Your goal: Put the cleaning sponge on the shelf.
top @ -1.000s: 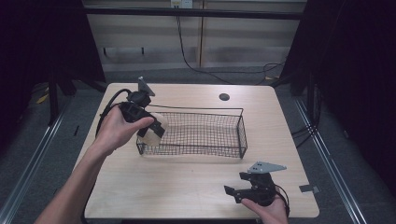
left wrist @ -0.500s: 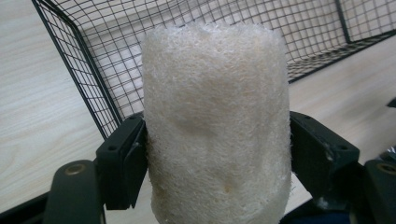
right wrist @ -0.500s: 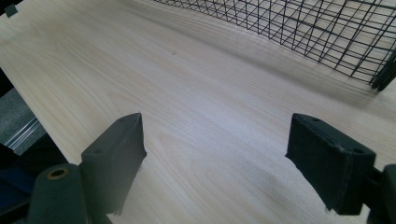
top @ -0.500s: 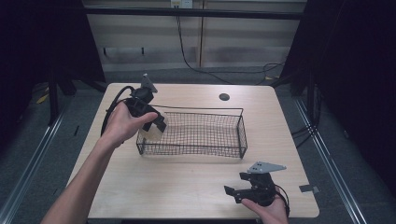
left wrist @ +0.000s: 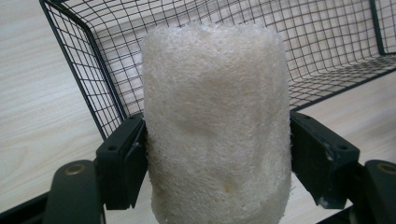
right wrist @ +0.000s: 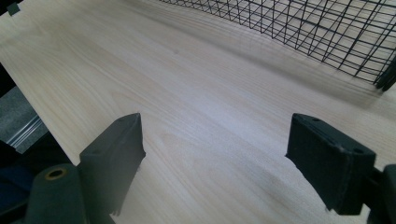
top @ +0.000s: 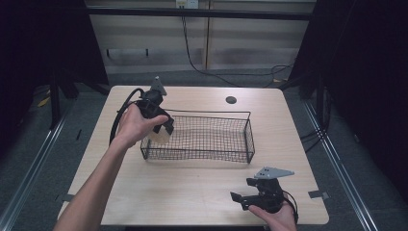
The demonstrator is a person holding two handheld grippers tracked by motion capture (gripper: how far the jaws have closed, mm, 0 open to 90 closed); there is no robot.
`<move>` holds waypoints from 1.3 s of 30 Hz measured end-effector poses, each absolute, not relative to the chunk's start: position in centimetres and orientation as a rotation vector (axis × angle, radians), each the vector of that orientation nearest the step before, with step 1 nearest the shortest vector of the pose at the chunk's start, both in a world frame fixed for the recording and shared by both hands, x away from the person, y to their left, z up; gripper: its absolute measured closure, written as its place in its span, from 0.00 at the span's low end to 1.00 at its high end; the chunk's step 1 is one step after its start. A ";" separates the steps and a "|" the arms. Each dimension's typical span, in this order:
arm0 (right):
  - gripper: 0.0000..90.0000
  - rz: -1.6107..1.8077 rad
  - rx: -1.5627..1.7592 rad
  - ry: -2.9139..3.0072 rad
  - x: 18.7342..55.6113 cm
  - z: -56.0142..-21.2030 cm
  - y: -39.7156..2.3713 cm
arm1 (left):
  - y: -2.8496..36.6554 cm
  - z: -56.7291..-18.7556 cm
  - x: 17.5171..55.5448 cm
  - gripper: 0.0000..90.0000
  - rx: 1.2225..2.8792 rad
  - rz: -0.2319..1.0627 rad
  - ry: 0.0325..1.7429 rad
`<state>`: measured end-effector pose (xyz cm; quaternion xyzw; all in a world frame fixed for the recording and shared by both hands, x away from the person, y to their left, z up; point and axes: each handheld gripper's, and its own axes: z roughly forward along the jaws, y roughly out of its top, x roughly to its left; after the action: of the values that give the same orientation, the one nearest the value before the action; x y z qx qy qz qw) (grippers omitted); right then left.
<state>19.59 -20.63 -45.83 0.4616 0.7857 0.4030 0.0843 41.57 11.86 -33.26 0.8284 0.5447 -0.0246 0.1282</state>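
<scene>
Just over basket [top: 202, 137] edge, loofah [left wrist: 215, 121] in left hand-held gripper [top: 161, 126].

Pale wooden table [top: 192, 192], grey floor [top: 29, 163], dim room

- A pale, fibrous loofah sponge [left wrist: 215, 126], cylinder-shaped and upright, pinched on both sides by the left gripper [top: 162, 126].
- It hangs over the wire basket's [top: 207, 139] end at nine o'clock.
</scene>
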 end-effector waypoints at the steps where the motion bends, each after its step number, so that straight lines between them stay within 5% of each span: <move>1: 0.20 1.202 1.377 2.344 19.6 -45.8 -20.6 | 11.9 -33.3 41.6 0.29 2.410 -0.072 1.584; 13: 0.20 1.206 1.376 2.349 19.5 -45.8 -20.7 | 12.0 -35.7 43.3 0.29 2.355 -0.081 1.760; 39: 0.21 1.198 1.379 2.359 19.6 -46.0 -20.6 | 11.7 -39.9 44.2 0.29 2.382 -0.103 1.863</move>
<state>19.61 -20.59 -45.97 0.4609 0.7882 0.4002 0.0790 44.25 11.65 -39.88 0.7859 0.6147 -0.0341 0.0576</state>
